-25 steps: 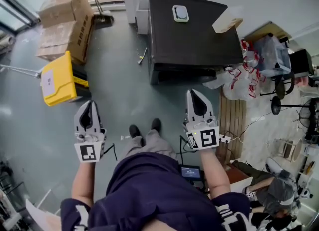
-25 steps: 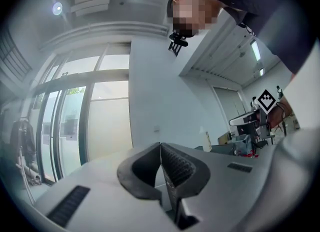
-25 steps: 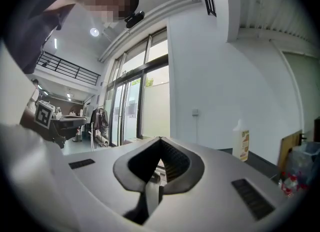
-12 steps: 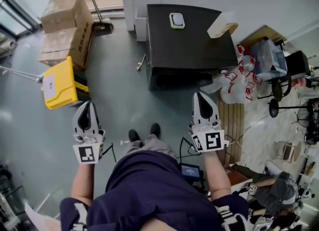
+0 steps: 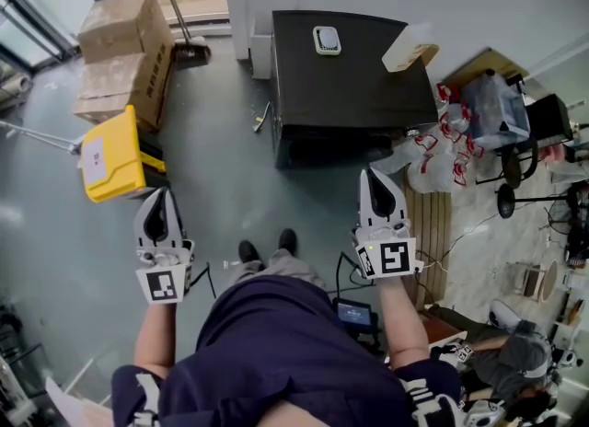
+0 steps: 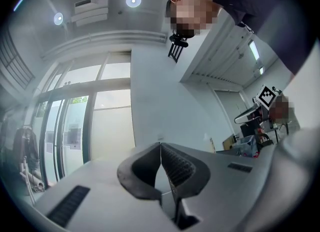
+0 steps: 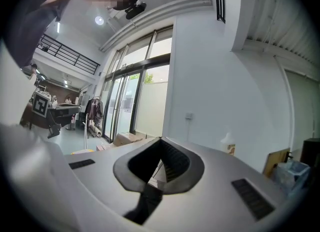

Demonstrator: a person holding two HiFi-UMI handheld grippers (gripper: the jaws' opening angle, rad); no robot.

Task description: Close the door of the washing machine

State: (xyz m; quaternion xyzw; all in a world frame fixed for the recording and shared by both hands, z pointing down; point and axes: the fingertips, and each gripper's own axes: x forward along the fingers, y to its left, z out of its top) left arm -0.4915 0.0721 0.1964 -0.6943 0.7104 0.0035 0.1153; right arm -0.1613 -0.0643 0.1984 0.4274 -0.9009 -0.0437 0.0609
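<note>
Far left, brown cardboard boxes (image 5: 120,43) and a yellow plastic bin (image 5: 110,154) whose white label is too small to read. Next come the left tongs (image 5: 163,197), clenched on nothing, hovering over the grey floor (image 5: 230,186). Ahead sits the dark boxy washing machine (image 5: 350,85), well apart from both tools; its door cannot be picked out from above. The right tongs (image 5: 375,179), clenched and empty too, hang nearer its front. The danger here: a closed tip could skid off the door, or a soft push could leave it unlatched. No brand reads; only square black-and-white markers show.
</note>
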